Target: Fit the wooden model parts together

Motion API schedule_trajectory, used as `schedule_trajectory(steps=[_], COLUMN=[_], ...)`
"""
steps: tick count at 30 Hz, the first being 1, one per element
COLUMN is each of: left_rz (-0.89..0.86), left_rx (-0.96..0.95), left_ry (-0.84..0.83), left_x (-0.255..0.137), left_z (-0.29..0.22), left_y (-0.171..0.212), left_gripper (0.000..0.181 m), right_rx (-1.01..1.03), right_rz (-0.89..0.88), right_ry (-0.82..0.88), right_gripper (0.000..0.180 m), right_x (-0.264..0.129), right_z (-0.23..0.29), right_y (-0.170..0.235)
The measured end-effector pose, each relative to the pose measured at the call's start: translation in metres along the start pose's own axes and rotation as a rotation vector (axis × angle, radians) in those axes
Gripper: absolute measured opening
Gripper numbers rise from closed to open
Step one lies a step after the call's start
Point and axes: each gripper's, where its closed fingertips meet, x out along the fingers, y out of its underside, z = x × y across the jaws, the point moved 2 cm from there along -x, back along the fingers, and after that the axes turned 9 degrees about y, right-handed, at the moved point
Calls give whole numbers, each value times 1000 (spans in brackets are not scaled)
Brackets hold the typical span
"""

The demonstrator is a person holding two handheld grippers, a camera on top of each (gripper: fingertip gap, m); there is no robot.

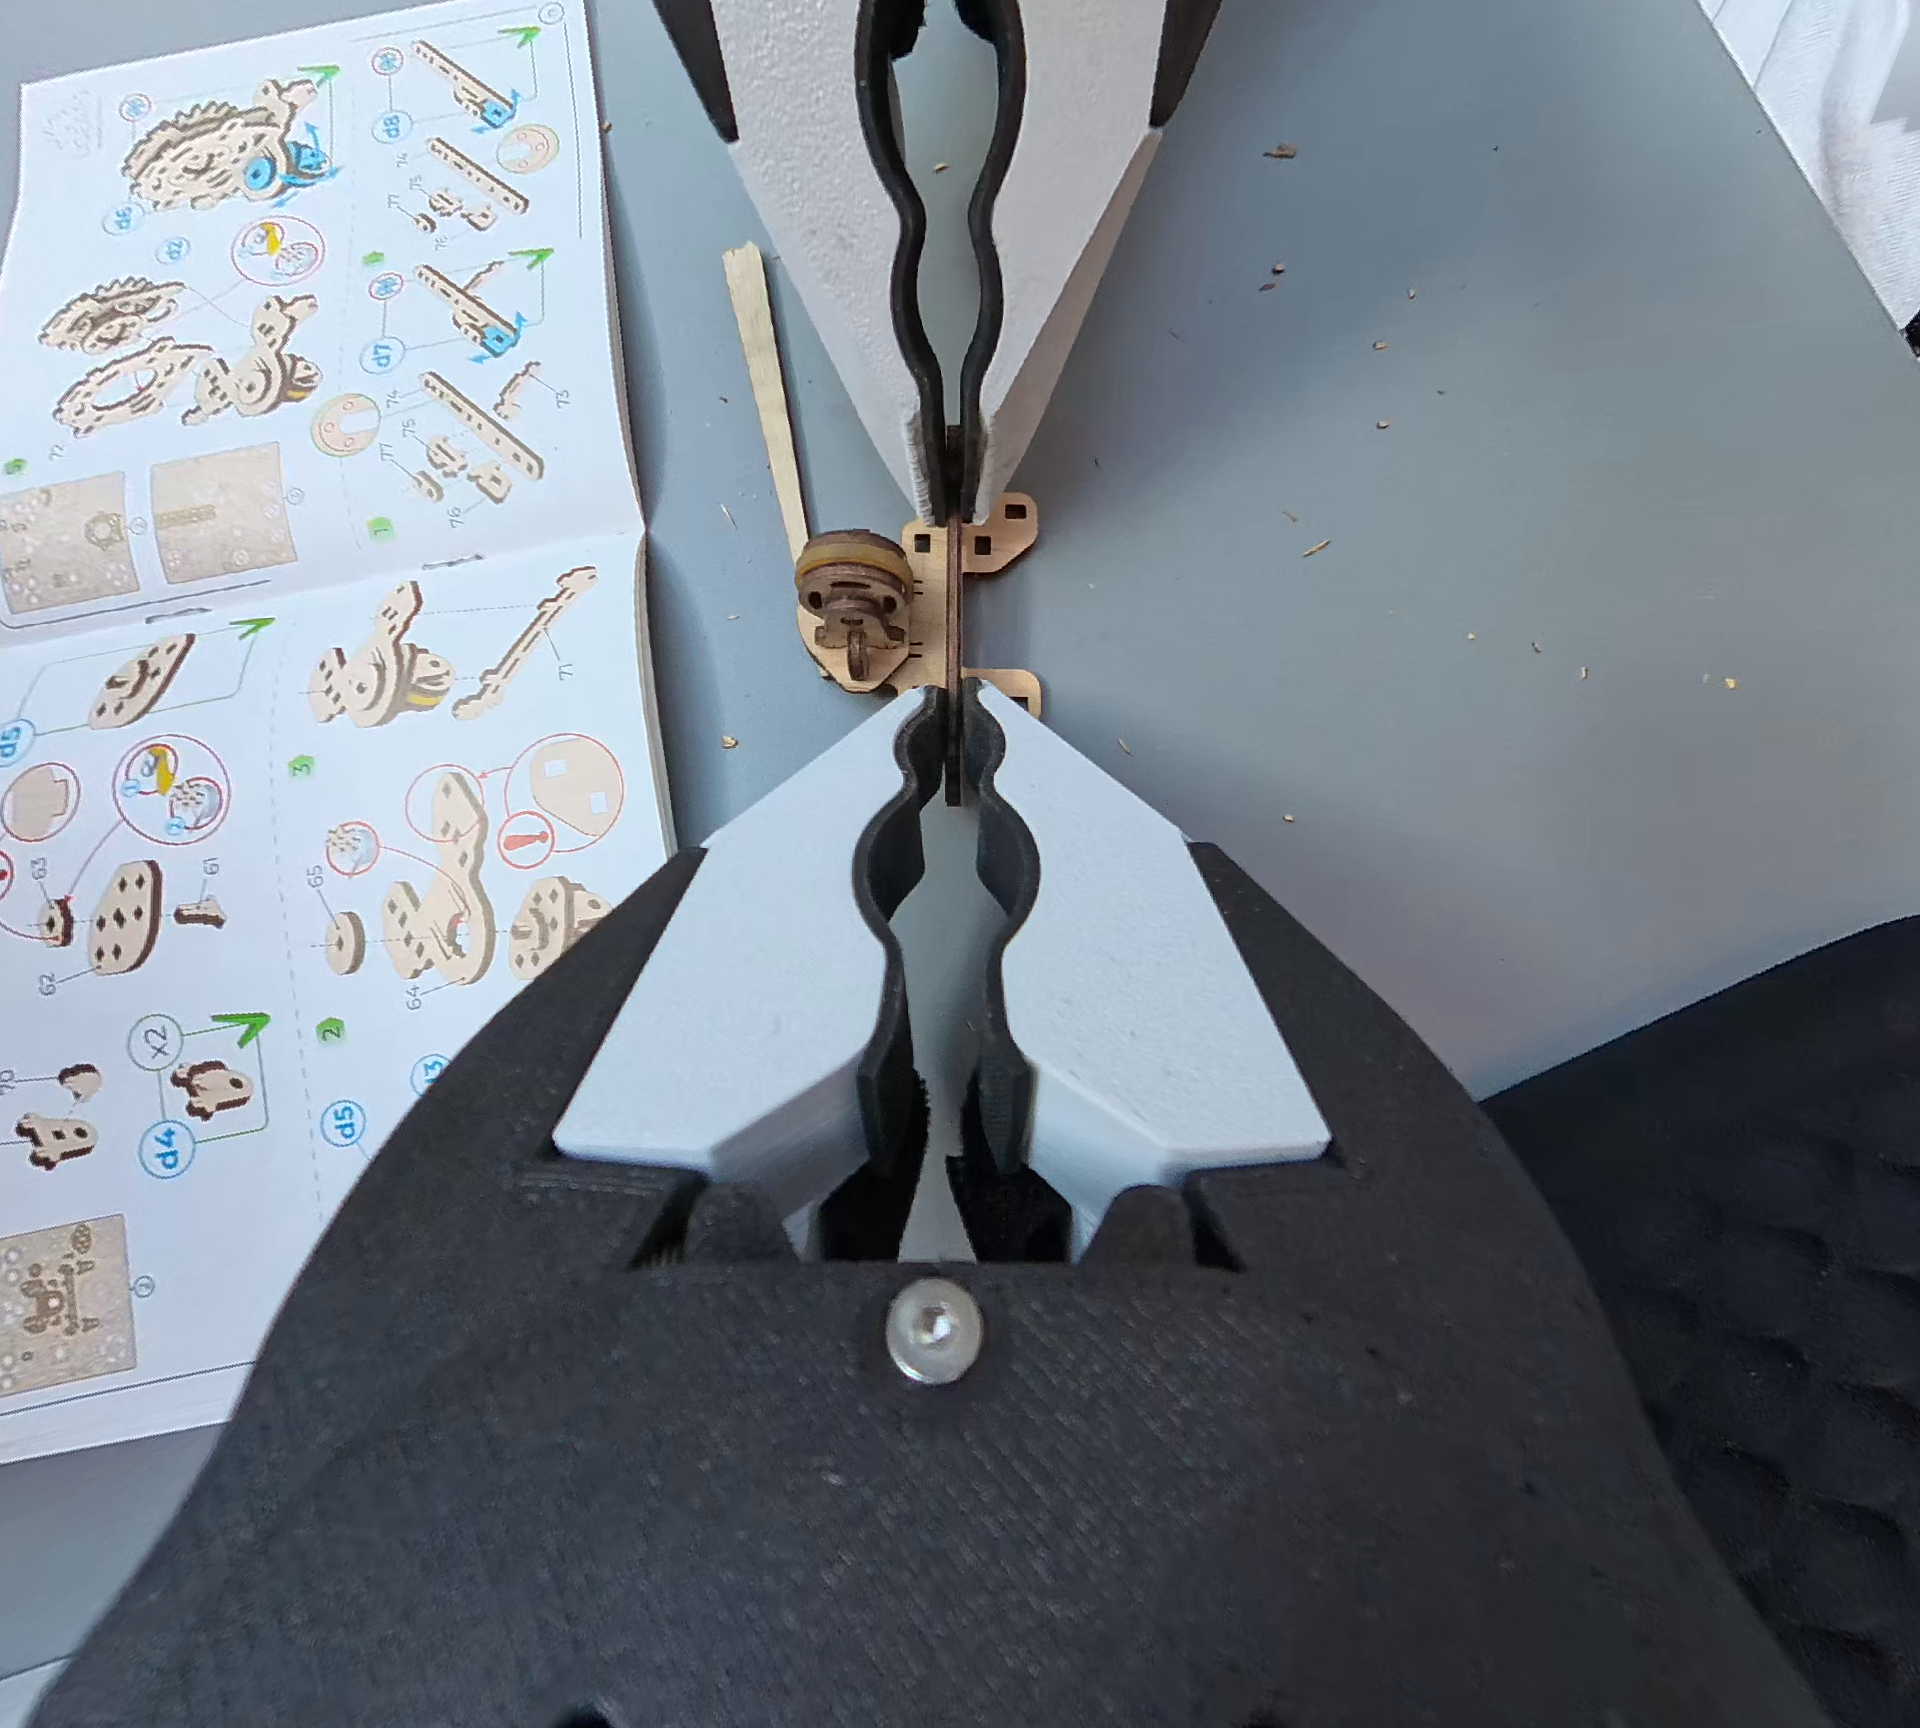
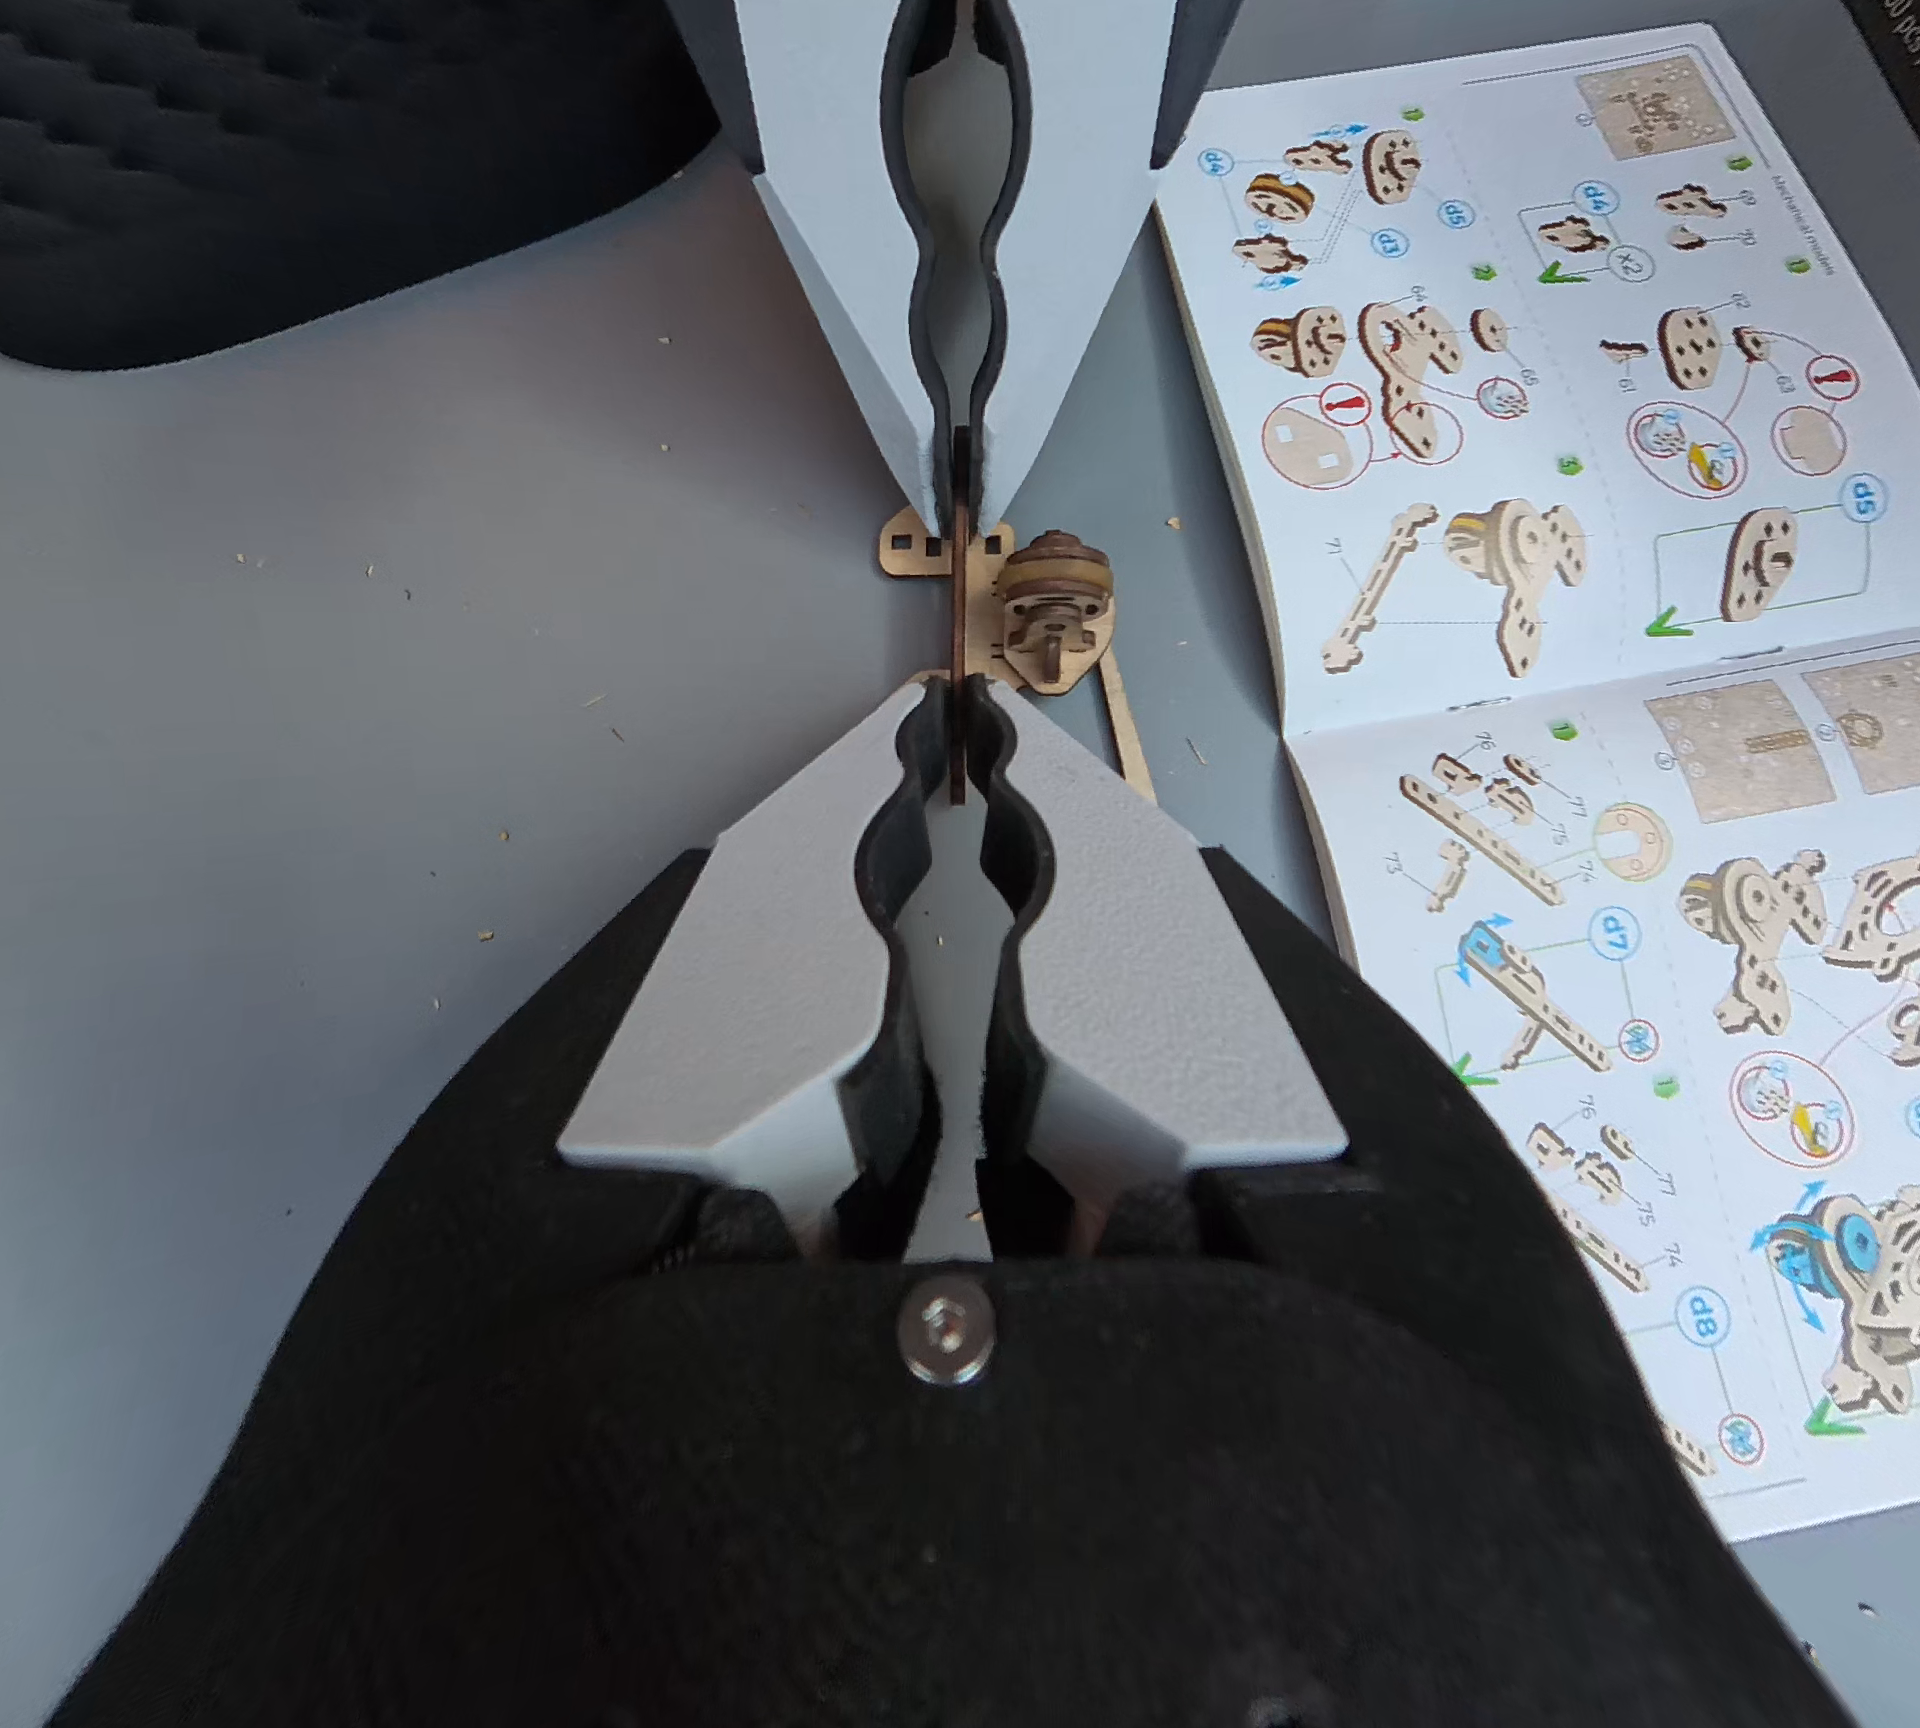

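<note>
You had the left tool [image 1: 951, 691] pinched tight on the near edge of the thin wooden plate [image 1: 952, 608]; the right tool [image 2: 951, 686] was clamped just as tight on the opposite edge, tip facing tip; the plate stood on edge between them, over the grey worktop [image 1: 1455, 483]; a small round wooden hub [image 1: 854, 582] stuck out of the plate's side facing the instruction booklet [image 1: 312, 639]; a slotted wooden tab [image 1: 1003, 525] poked out of the other side; a loose wooden strip [image 1: 769, 390] lay flat on the worktop just beside the booklet; wood crumbs were scattered around.
</note>
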Motion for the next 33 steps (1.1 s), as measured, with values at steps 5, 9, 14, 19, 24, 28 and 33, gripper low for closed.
schedule_trajectory(steps=[5, 9, 14, 19, 24, 28, 33], left_rz=[3, 4, 1, -9, -12, -11, -84], left_rx=[15, 20, 16, 6, -3, -15, -46], left_ry=[-7, -9, -9, -1, -1, 6, 36], left_x=[0, 0, 0, 0, 0, 0, -18], left_z=[-1, -1, 0, 0, 1, 0, -1], left_y=[0, 0, 0, 0, 0, -1, -10], left_gripper=[2, 2, 2, 2, 1, 1, 11], right_rx=[-26, -38, -27, -19, 5, 14, 24], right_rz=[8, 13, 3, 1, -16, -25, -34], right_ry=[19, 26, 14, 9, -23, -35, -44], right_gripper=[4, 4, 4, 4, 4, 4, 4], right_x=[0, 0, 0, 0, 0, 0, 0], right_z=[1, 1, 0, 0, -2, -2, -3], right_y=[0, 0, 0, 0, 0, 0, 0])
